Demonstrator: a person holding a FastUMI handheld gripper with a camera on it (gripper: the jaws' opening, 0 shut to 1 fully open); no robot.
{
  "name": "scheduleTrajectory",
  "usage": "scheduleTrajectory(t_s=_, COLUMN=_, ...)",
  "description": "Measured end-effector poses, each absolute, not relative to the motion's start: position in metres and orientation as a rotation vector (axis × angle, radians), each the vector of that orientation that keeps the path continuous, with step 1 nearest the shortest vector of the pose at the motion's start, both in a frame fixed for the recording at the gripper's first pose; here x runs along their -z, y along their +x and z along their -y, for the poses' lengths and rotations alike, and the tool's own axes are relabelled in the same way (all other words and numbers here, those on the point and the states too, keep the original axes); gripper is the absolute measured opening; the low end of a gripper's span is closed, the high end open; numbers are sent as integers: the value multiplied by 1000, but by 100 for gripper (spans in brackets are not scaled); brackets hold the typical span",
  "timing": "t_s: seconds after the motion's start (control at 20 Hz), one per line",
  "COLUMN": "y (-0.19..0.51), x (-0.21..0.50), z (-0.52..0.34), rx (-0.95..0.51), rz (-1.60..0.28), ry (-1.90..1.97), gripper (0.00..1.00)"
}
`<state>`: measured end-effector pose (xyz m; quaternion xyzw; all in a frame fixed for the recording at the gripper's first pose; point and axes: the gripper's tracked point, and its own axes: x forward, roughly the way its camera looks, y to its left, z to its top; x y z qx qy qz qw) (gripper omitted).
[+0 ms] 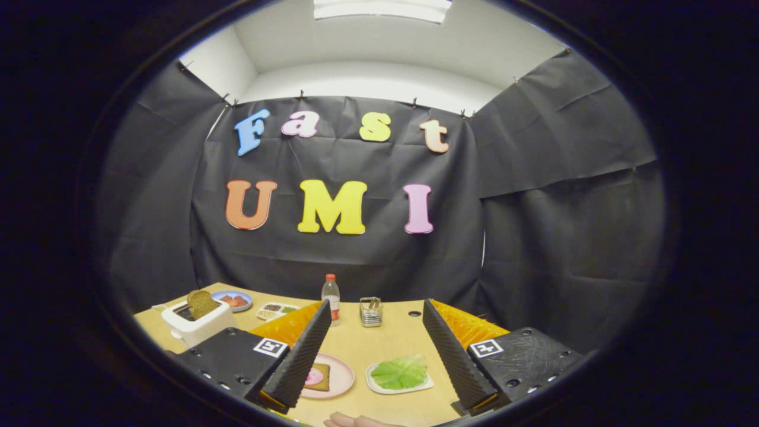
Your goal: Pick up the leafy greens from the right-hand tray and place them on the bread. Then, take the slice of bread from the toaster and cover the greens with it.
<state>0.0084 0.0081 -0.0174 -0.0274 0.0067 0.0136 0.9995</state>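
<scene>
Hovering above surface (379, 344), gripper (379, 379) fingers wide apart, holding nothing; greens (399, 372) on tray (379, 386) between fingers, nearer right one; bread (319, 378) on pink plate (343, 375) beside left finger; toaster (198, 323) with slice (201, 303) upright, beyond left finger; bottle (331, 296) behind.

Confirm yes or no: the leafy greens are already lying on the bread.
No, the leafy greens lie on their own white tray between the open gripper fingers, beside the bread.

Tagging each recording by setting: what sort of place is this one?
Likely a staged kitchen-table booth: wooden table before black cloth wall, with toaster and greens tray. The tongs are open.
</scene>
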Motion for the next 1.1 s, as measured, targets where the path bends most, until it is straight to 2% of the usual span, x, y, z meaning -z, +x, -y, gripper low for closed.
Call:
scheduleTrajectory(t_s=0.4, y=39, x=63, z=16, rx=-9, rz=-33, ry=-93, gripper=95)
scheduleTrajectory(t_s=0.75, y=119, x=165, z=57, rx=42, rz=-185, ry=-222, gripper=95)
scheduleTrajectory(t_s=1.1, y=178, x=266, z=87, rx=97, rz=-433, ry=-301, gripper=95)
